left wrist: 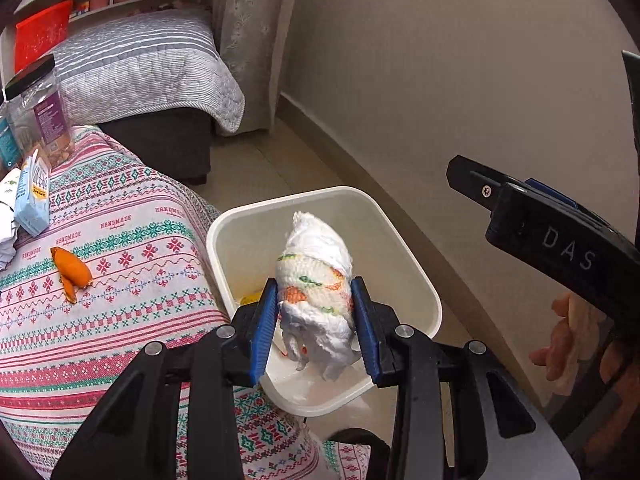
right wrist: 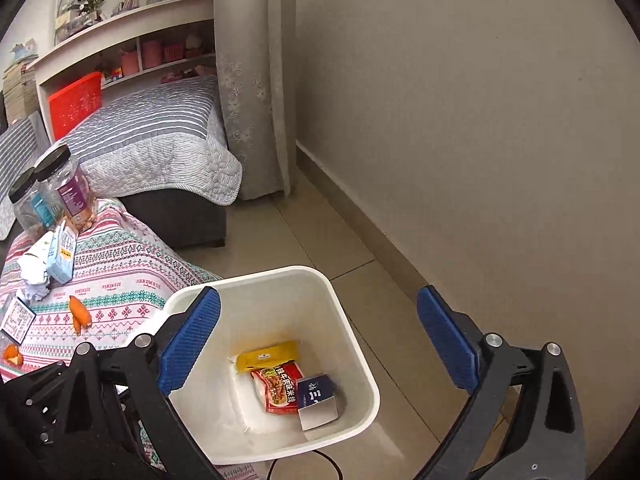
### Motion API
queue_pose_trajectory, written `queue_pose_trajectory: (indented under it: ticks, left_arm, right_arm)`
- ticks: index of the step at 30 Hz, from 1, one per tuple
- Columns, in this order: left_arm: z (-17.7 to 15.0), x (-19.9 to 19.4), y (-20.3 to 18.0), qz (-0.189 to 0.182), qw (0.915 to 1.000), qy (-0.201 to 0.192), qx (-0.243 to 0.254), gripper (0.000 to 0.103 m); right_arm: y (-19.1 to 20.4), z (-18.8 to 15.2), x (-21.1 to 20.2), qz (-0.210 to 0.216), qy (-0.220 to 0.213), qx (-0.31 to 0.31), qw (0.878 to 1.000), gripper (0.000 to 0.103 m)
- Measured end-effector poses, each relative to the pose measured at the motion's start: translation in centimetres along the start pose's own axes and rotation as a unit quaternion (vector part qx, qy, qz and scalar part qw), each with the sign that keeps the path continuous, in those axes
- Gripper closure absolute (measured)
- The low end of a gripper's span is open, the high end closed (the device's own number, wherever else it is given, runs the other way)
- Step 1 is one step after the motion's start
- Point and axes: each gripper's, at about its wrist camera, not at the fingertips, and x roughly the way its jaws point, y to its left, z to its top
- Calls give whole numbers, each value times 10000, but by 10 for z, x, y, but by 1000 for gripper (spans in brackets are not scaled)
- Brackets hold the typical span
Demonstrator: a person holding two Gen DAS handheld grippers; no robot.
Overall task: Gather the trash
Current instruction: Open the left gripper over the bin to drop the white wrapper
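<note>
Blue pads of my left jaws [left wrist: 316, 320] pinch a crumpled paper towel wad [left wrist: 316, 280], held directly over the white bin [left wrist: 416, 264] beside the table [left wrist: 140, 248]; not yet released. My right jaws [right wrist: 318, 344] stand wide with nothing between them, above the same bin.

Done so far, judging by contents: a yellow packet [right wrist: 268, 356], a red snack wrapper [right wrist: 280, 388] and a dark blue carton [right wrist: 318, 396] lie at the bin bottom.

Left to collect: orange peel [left wrist: 72, 272], a light blue carton [left wrist: 34, 196] and crumpled paper [right wrist: 36, 290] on the table. Roughly midway, I judge.

Only the right view shows the bin bottom clearly; only the left shows the wad.
</note>
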Motion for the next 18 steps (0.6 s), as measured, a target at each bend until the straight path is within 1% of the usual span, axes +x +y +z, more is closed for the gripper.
queue_pose_trajectory:
  ticks: [1,2,4,7,12,14,18]
  left_arm:
    - [-1,2,-2,-69,10000,32,-14,54]
    - [-1,3,-2,-114,9999,37,-29,48]
    - [-2,1,-3,-102,9999,15,-9,47]
    - [-2,-6,3,69,9999,-81,-40,43]
    - [-1,-26,18,643,9973,-329,-85,39]
    - [1,-34,27,816,9957,-415,-162,34]
    - [1,-52,42,1406,9884,-540,-196,29]
  right_arm:
    - [-1,0,0,-31,-17,15,10000,8]
    - [-2,1,-1,-61,-37,40,10000,7]
    - [-4,1,-3,-98,-75,79,9999,7]
    - [-2,2,-4,-118,-119,87,9998,7]
    - [17,0,-8,-140,-186,-176,9996,7]
    - [28,-1,-10,-115,-201,-304,9993,7]
    - [51,-5,-12,6,-168,-516,9985,7]
